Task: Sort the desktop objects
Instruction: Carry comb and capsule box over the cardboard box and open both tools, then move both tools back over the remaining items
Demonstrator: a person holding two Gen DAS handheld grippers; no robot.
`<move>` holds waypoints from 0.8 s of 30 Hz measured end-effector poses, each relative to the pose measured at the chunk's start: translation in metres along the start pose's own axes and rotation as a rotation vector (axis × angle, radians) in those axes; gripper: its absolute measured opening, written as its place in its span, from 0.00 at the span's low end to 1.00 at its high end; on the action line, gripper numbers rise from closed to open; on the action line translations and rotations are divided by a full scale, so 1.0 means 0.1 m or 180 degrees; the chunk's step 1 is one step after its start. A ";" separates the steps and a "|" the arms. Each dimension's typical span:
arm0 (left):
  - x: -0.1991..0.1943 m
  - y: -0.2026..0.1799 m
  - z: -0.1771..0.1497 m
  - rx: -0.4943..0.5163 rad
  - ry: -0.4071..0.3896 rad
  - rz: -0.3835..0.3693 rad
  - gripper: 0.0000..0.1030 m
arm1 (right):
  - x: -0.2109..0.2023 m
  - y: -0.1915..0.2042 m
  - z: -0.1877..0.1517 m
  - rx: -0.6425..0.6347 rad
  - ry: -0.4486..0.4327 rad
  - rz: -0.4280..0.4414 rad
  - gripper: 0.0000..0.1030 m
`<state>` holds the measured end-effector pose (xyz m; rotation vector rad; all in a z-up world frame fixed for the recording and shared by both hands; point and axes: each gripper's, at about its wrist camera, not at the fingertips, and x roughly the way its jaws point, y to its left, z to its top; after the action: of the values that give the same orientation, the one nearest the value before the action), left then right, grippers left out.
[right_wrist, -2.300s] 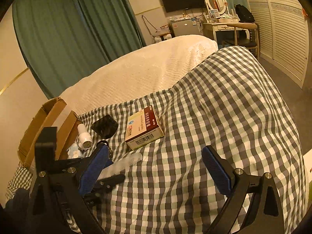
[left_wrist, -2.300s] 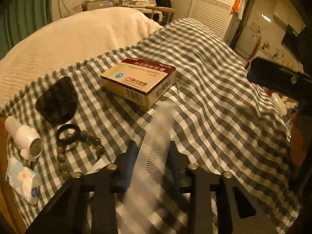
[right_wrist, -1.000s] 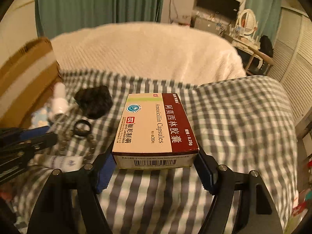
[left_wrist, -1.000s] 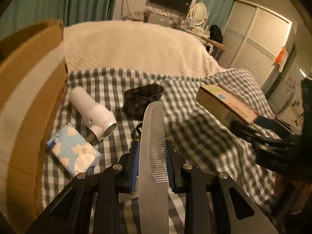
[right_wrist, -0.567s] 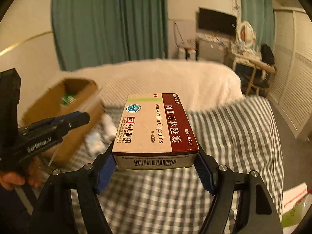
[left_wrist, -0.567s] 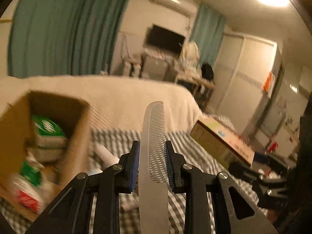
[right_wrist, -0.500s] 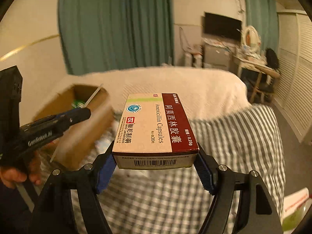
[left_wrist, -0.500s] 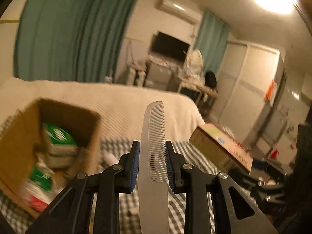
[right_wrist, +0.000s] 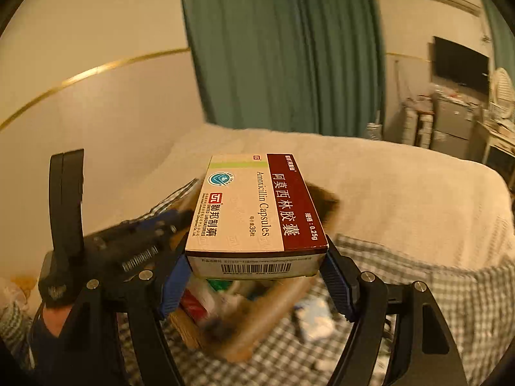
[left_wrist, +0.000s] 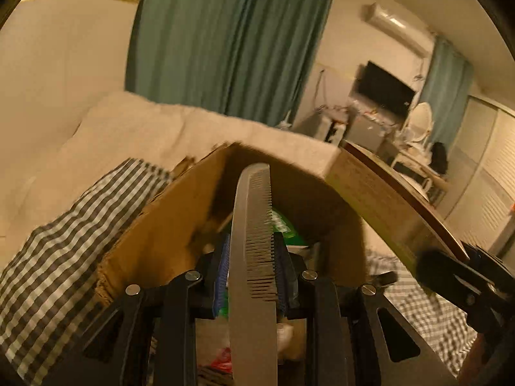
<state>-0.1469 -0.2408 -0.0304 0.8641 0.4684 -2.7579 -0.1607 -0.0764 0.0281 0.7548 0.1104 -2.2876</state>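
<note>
The left gripper point(left_wrist: 252, 278) was pinched tight on a grey comb point(left_wrist: 254, 257), its blue pads point(left_wrist: 222, 276) pressing both flat sides so that the comb stood on edge, teeth toward the right, its rounded tip reaching forward over the open cardboard box point(left_wrist: 167, 225). The box sat on the grey-and-white checked cloth point(left_wrist: 54, 257) covering the bed, and inside it a green packet point(left_wrist: 283, 225) showed just past the comb, with something red and something white lower down, too blurred to name. At the right of the left wrist view the medicine box point(left_wrist: 383, 206) hung in the air close to the cardboard box's right wall, carried by the right gripper point(left_wrist: 463, 276). From the right wrist view, the right gripper point(right_wrist: 254, 273) was clamped on that medicine box point(right_wrist: 257, 212), an Amoxicillin Capsules carton with a maroon band and a barcode on its near end, held level with the blue pads point(right_wrist: 336, 281) against its two long sides. Below it lay the cardboard box point(right_wrist: 257, 321), blurred, with the left gripper point(right_wrist: 173, 217) to the left, held by a hand point(right_wrist: 54, 317). A pale blue packet point(right_wrist: 315, 317) lay on the checked cloth beside the cardboard box. Behind stood a cream quilt point(right_wrist: 386, 180), teal curtains point(right_wrist: 283, 48) and a wall television point(right_wrist: 460, 64).
</note>
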 end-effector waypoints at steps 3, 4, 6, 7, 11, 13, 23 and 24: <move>0.09 0.02 -0.05 0.0066 0.0038 0.0058 0.26 | 0.29 0.04 0.01 0.0088 0.0080 0.0049 0.71; 0.12 0.01 -0.07 0.0100 0.0056 0.0085 0.29 | 0.35 0.03 0.01 0.0131 0.0079 0.0040 0.72; 0.13 -0.01 -0.11 0.0142 0.0073 0.0141 0.47 | 0.40 -0.02 0.00 0.0205 0.0090 0.0023 0.72; 0.12 0.01 -0.11 0.0148 0.0078 0.0173 0.66 | 0.39 -0.05 0.00 0.0243 0.0084 0.0029 0.73; -0.02 -0.01 -0.08 0.0099 -0.0013 0.0195 0.78 | 0.21 -0.13 0.05 0.0346 -0.0048 -0.0088 0.83; -0.15 -0.09 -0.07 0.0138 -0.0091 0.0178 0.78 | -0.04 -0.27 0.03 0.0391 -0.0147 -0.0206 0.83; -0.55 -1.50 -0.39 0.0987 -0.0054 -0.0800 0.82 | -1.24 -1.30 -0.65 0.0556 -0.0015 -0.1039 0.83; -0.53 -1.67 -0.49 0.1117 -0.0004 -0.0906 0.82 | -1.32 -1.41 -0.75 0.0601 0.0012 -0.1094 0.83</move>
<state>-0.1286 -0.0625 0.0018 0.9319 0.1106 -3.1639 -0.1411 0.1301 0.0202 0.8931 0.0267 -2.6505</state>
